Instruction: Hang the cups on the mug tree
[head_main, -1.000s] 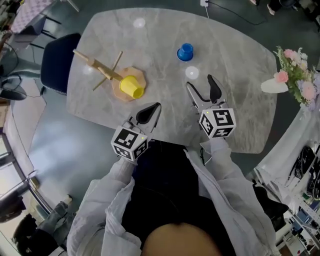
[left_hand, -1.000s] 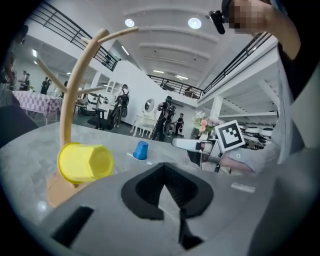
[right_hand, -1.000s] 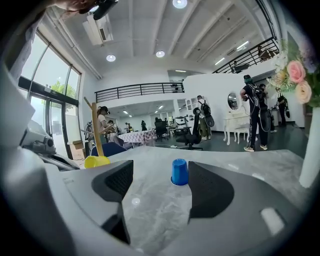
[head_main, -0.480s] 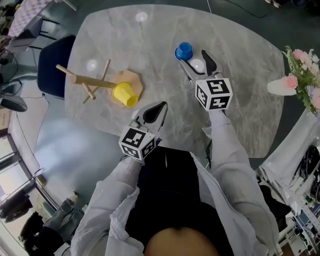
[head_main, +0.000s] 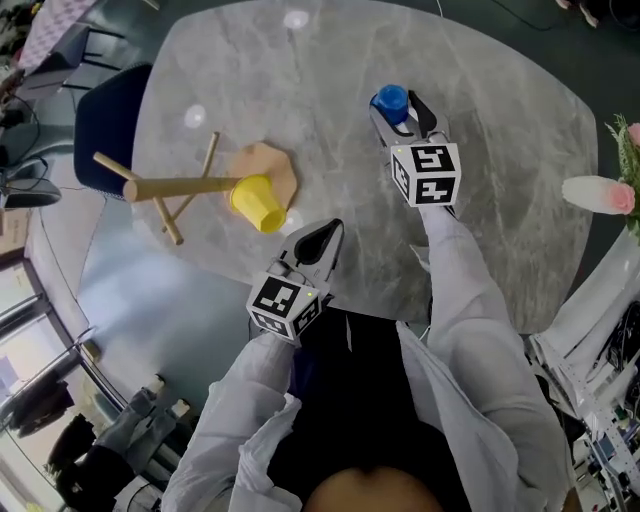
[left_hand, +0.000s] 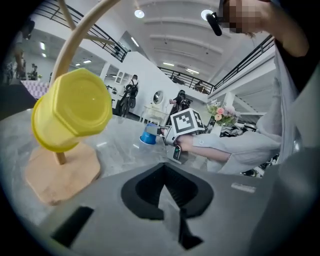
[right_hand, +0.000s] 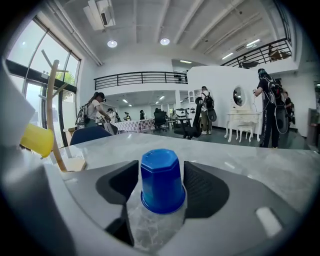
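One yellow cup (head_main: 258, 203), one blue cup (head_main: 391, 99) — one tree (head_main: 185, 185)

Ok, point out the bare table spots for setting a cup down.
Bare: the table right of the right gripper, whose closing jaws flank the blue cup, and the strip between it and the mug tree. Crowded: around the yellow cup.

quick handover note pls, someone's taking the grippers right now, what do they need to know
Left gripper: shut, empty, near the table's front edge.
Right gripper: jaws closing around the blue cup, which stands upside down on the table between them; not lifted.
Done: yellow cup hangs on the mug tree.
Left: finish the grip, carry the blue cup to the tree, hang it on a free peg.
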